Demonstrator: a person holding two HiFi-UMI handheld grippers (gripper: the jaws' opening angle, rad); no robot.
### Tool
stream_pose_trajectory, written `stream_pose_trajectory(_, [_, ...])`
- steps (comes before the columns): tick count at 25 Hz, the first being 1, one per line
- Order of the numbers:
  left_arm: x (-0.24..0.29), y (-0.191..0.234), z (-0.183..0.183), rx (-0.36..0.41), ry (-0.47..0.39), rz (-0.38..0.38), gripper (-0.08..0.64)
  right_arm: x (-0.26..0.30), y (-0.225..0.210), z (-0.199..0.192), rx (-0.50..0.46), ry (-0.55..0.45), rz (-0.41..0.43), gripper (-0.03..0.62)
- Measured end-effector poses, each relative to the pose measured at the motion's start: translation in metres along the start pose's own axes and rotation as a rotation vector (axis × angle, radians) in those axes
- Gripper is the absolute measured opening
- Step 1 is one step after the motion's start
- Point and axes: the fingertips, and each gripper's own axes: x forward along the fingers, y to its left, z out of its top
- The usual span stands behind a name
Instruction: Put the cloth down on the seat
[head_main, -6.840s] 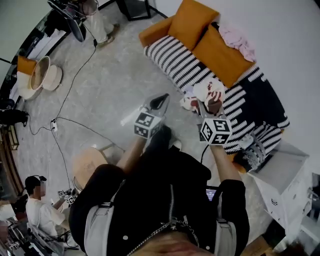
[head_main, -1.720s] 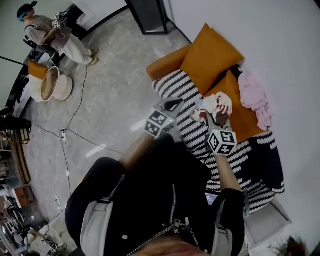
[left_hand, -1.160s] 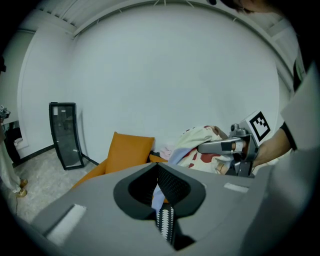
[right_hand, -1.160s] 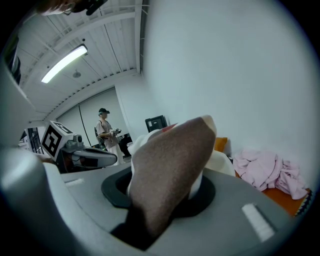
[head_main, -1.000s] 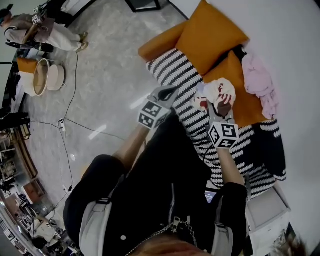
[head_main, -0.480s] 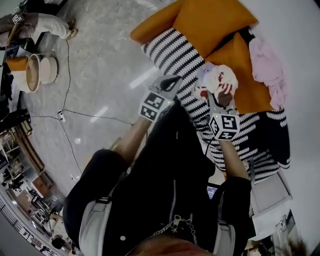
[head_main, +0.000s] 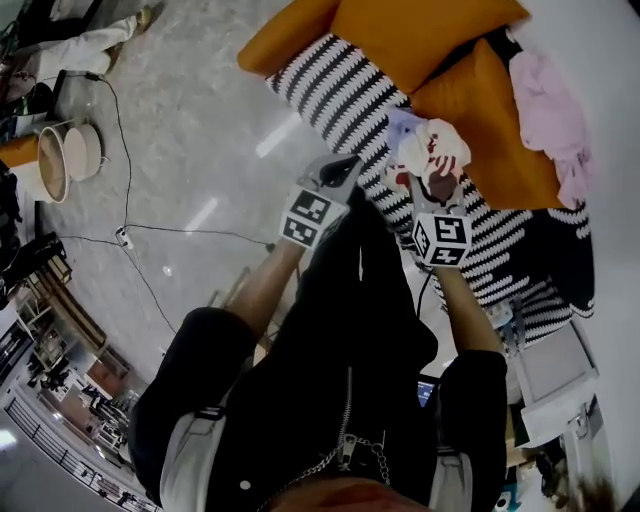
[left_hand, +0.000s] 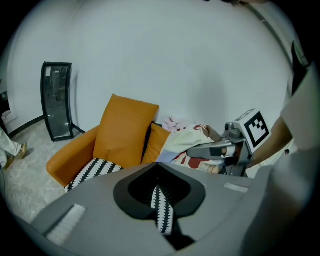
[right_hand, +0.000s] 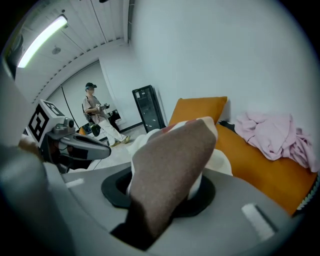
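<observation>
The cloth (head_main: 430, 150) is white with red print and a brown patch, bunched up. My right gripper (head_main: 437, 186) is shut on it and holds it over the striped seat (head_main: 335, 85), beside the lower orange cushion (head_main: 495, 125). In the right gripper view the cloth (right_hand: 172, 165) fills the jaws and hides their tips. My left gripper (head_main: 335, 172) hangs over the seat's front edge, left of the cloth, shut and holding nothing. In the left gripper view a sliver of striped fabric shows past its jaws, and the cloth (left_hand: 182, 142) hangs from the right gripper (left_hand: 220, 148).
A second orange cushion (head_main: 420, 30) leans at the sofa's back, and a pink garment (head_main: 550, 100) lies on the far side. On the floor at left are a cable (head_main: 150, 230) and round tubs (head_main: 65, 160). A person (right_hand: 95, 112) stands near a black cabinet (right_hand: 145, 107).
The head view has swung, so the sofa sits higher in the frame. The right gripper still holds the cloth over the seat, and both grippers keep about the same spacing.
</observation>
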Motion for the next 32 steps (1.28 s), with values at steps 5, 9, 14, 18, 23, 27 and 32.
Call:
stream_pose_trajectory(5, [0.017,0.016,-0.01,0.016,0.019,-0.028,0.011,0.037,-0.005,-0.03,0.002,0.075,-0.019,0.153])
stream_pose_trajectory(9, [0.03,0.027,-0.016,0.028,0.024,-0.044,0.011,0.068,-0.01,-0.057,0.01,0.143,-0.03,0.155])
stream_pose_trajectory(14, [0.038,0.044,-0.026,0.002,0.027,-0.048,0.011,0.109,-0.02,-0.097,0.046,0.228,-0.064,0.156])
stream_pose_trajectory(18, [0.043,0.063,-0.037,-0.007,0.041,-0.041,0.011,0.144,-0.028,-0.131,0.076,0.286,-0.094,0.16])
stream_pose_trajectory(23, [0.051,0.081,-0.048,-0.036,0.053,-0.024,0.011,0.174,-0.038,-0.161,0.081,0.336,-0.116,0.16])
stream_pose_trajectory(27, [0.061,0.09,-0.053,-0.059,0.056,-0.025,0.011,0.198,-0.051,-0.179,0.101,0.355,-0.139,0.161])
stream_pose_trajectory(32, [0.063,0.092,-0.065,-0.079,0.075,-0.044,0.011,0.219,-0.058,-0.201,0.098,0.425,-0.169,0.17])
